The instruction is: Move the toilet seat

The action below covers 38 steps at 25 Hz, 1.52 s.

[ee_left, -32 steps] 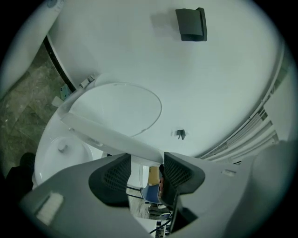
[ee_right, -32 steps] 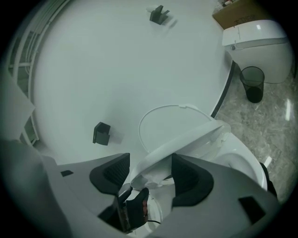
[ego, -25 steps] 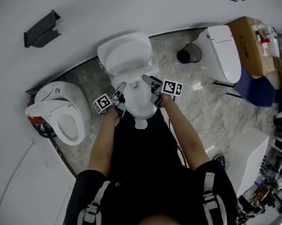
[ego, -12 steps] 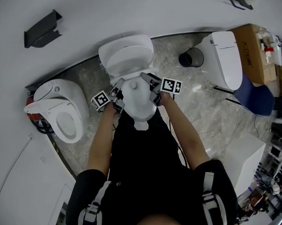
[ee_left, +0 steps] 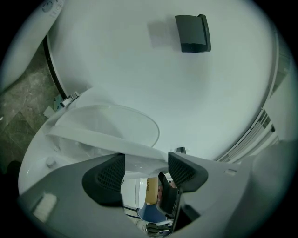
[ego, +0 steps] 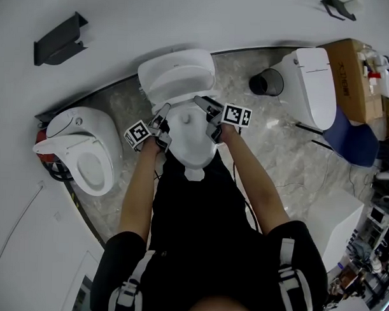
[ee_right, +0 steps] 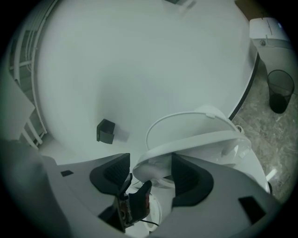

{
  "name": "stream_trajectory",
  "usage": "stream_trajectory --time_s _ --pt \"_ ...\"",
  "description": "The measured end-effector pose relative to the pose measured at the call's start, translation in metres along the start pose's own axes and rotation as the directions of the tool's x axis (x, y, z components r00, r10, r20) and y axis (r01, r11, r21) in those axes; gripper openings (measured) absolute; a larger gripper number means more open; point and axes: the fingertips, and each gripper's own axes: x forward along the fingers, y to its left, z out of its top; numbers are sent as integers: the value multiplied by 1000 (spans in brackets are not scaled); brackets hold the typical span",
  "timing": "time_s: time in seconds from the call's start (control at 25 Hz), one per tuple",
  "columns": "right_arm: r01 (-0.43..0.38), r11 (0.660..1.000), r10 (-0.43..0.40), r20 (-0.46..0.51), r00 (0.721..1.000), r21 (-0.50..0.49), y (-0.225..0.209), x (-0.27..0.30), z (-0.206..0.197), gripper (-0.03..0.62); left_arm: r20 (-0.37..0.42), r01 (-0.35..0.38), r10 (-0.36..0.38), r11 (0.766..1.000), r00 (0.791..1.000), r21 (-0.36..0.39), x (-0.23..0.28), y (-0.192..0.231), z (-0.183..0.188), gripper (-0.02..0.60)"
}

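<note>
A white toilet (ego: 182, 142) stands against the curved wall, its lid (ego: 176, 71) raised behind. The toilet seat (ee_left: 93, 137) is tilted up off the bowl, and its front rim lies between the jaws of both grippers. My left gripper (ego: 163, 114) grips the seat's left side. In the left gripper view the rim fills the gap of the left gripper (ee_left: 142, 167), whose jaws have just been opening a little. My right gripper (ego: 203, 107) holds the right side. In the right gripper view, the seat (ee_right: 195, 142) has its rounded end between the pads of the right gripper (ee_right: 149, 172).
A second toilet (ego: 86, 151) stands at the left and a third (ego: 309, 69) at the upper right, beside a black bin (ego: 264, 81) and a cardboard box (ego: 354, 61). A dark bracket (ego: 58, 38) hangs on the wall. A white cabinet (ego: 336, 214) stands at the right.
Both grippers have shifted a little toward the wall, carrying the seat's front rim with them.
</note>
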Motion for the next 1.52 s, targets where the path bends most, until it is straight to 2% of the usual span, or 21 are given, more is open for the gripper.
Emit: stream_trajectory --time_s 0.96,1.36,1.52 --pt "1 1000 -1 -22 1000 -27 -3 32 29 262 37 -7 7 1000 999 7 27 -2 47 281" --pt "6 999 -7 -35 999 -35 -4 32 24 262 49 -13 12 1000 999 7 21 -1 48 281" --pt "19 999 -21 -34 999 -51 -5 28 21 262 41 -14 12 999 999 34 18 -2 43 281"
